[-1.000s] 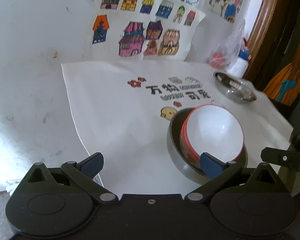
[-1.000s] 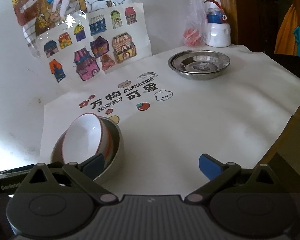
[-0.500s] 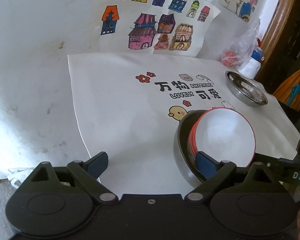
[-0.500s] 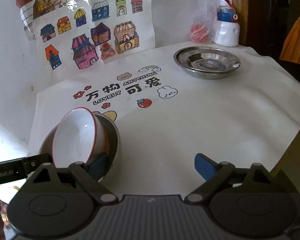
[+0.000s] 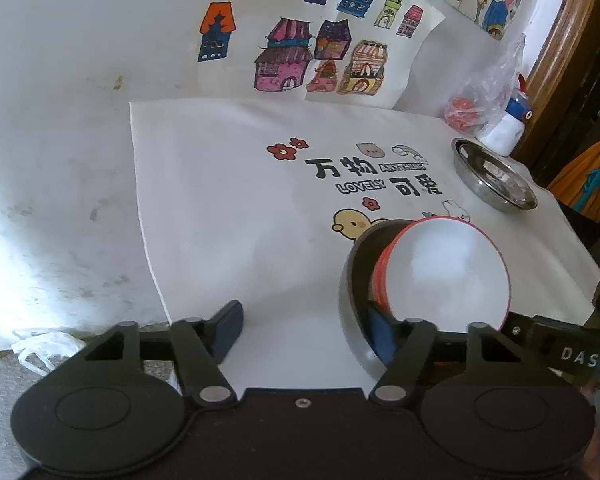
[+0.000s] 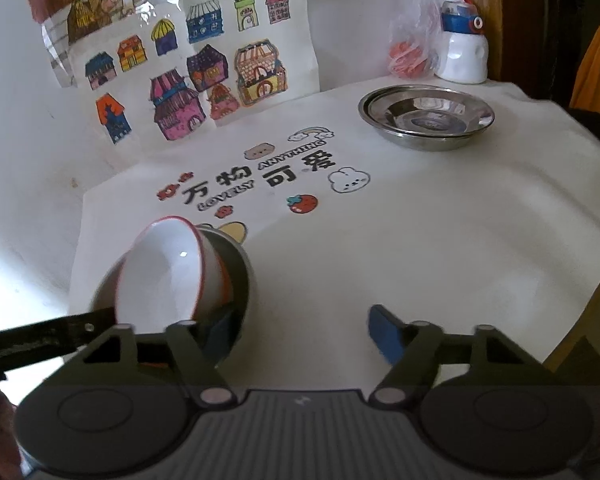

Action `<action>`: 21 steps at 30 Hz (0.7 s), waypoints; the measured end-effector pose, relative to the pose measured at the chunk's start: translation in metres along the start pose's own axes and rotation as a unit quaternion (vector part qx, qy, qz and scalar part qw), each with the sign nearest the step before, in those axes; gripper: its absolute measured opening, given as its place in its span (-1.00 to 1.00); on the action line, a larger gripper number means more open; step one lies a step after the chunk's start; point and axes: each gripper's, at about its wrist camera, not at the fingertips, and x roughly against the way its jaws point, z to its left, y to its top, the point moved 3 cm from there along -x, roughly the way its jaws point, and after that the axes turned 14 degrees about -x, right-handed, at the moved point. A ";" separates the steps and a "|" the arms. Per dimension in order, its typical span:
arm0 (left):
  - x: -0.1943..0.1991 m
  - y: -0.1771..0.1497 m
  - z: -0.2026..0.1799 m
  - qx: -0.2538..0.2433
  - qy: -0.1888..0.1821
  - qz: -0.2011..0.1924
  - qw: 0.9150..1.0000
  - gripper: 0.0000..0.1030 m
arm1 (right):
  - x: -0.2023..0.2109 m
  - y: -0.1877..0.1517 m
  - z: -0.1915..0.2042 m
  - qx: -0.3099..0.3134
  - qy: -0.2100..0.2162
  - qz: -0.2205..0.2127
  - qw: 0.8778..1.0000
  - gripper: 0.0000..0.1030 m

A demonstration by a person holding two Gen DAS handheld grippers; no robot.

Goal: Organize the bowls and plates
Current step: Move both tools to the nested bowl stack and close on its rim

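Observation:
A white bowl with a red rim (image 5: pixel 444 276) (image 6: pixel 164 272) sits tilted inside a steel bowl (image 5: pixel 354 280) (image 6: pixel 238 276) at the near edge of a printed white cloth (image 5: pixel 228 208) (image 6: pixel 440 220). My left gripper (image 5: pixel 306 330) is open; its right finger is next to the steel bowl's near wall. My right gripper (image 6: pixel 300 330) is open; its left finger is close beside the steel bowl. A shallow steel plate (image 5: pixel 494 182) (image 6: pixel 426 116) rests at the cloth's far right.
A white and blue bottle (image 6: pixel 462 48) (image 5: pixel 508 120) and a plastic bag with something red (image 6: pixel 410 52) (image 5: pixel 472 108) stand behind the steel plate. Drawings of houses (image 5: pixel 308 52) (image 6: pixel 188 88) lean on the wall. The table edge drops off at the right.
Both grippers moved closer to the stacked bowls. The white bowl now looks more tilted toward the left gripper. The other gripper's finger shows at the edge of each view.

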 end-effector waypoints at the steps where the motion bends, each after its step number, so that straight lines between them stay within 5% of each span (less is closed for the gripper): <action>1: -0.001 0.000 -0.001 0.003 -0.004 -0.001 1.000 0.10 | 0.001 -0.001 0.001 -0.005 0.005 0.000 1.000 0.23; 4: 0.000 0.000 -0.004 0.008 -0.014 -0.010 1.000 -0.12 | 0.001 -0.001 0.002 -0.018 0.015 0.000 1.000 0.04; 9: 0.000 -0.001 -0.007 0.016 -0.033 -0.026 0.999 -0.49 | -0.001 -0.001 -0.002 -0.047 0.021 0.004 0.999 0.02; 16: -0.003 -0.001 -0.007 0.027 -0.032 -0.029 0.999 -0.49 | 0.000 -0.006 0.015 -0.031 0.022 -0.011 0.999 -0.65; 21: -0.003 -0.001 -0.010 0.028 -0.027 -0.033 0.999 -0.66 | -0.001 -0.008 0.018 -0.047 0.032 -0.011 0.998 -0.78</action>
